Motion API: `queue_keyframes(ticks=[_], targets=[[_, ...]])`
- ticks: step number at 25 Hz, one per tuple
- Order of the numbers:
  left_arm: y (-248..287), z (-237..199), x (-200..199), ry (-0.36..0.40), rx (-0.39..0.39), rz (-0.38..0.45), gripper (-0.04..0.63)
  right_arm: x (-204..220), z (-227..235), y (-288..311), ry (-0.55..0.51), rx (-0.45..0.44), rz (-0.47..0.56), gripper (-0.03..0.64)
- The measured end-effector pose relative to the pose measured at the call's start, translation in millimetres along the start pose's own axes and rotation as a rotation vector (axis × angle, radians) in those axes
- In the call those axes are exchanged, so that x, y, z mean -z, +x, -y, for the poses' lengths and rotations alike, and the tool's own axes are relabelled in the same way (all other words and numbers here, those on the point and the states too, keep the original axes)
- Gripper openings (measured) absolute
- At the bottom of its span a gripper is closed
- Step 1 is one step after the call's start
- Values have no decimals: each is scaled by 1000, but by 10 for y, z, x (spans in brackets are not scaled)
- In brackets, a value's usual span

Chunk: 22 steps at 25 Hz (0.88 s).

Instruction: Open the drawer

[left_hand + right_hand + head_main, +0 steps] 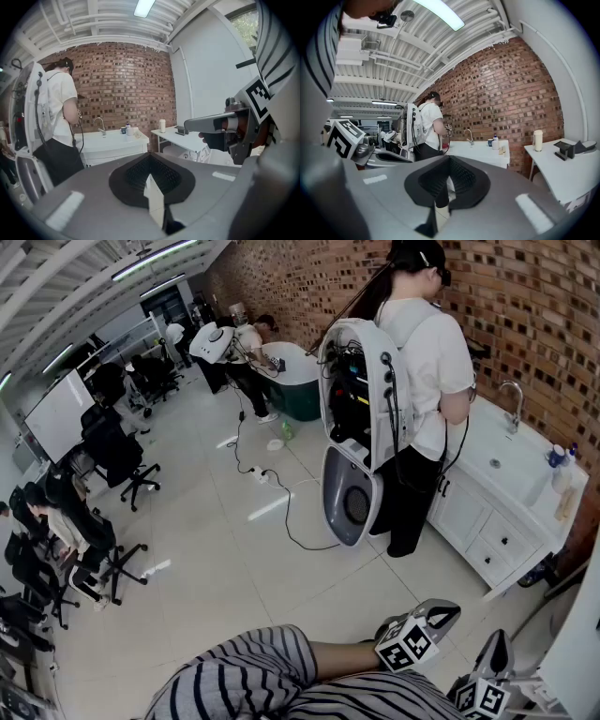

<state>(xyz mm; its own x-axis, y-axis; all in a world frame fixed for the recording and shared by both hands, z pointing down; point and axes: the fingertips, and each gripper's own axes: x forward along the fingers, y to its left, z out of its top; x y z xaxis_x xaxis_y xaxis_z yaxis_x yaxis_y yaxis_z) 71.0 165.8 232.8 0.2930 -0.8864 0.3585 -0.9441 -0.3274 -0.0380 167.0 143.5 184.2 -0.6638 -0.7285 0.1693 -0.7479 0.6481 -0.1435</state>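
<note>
The white sink cabinet [469,521] stands against the brick wall at the right, with two drawers [500,547] shut at its near end. It also shows in the left gripper view as the cabinet [115,149] and in the right gripper view as the cabinet [480,152]. My left gripper [446,614] and right gripper [499,645] are held low at the bottom right, well short of the cabinet. The left gripper [151,161] is shut and empty. The right gripper [449,161] is shut and empty too.
A person with a large white backpack rig [361,418] stands at the sink [497,463], between me and most of the cabinet. A white table [187,137] with a cup stands right of the cabinet. Office chairs [117,456] and floor cables [281,493] lie to the left.
</note>
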Motion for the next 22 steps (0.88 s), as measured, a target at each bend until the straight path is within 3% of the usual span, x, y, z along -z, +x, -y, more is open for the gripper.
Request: queue_keyframes(ticks=[4,10,14,22], targets=[[150,111,122,4,24,11,15,238,321,-45,15,61,-6,2],[151,-289,184,-27,11,37,15,357,367,247,5,123,-7,2],[635,-481,281,-44,14,19,15,536,762,697,-12,161,-42,2],[1978,-1186,305,-31,141,-35,15,697,1405,2039,-15,268,-140,2]])
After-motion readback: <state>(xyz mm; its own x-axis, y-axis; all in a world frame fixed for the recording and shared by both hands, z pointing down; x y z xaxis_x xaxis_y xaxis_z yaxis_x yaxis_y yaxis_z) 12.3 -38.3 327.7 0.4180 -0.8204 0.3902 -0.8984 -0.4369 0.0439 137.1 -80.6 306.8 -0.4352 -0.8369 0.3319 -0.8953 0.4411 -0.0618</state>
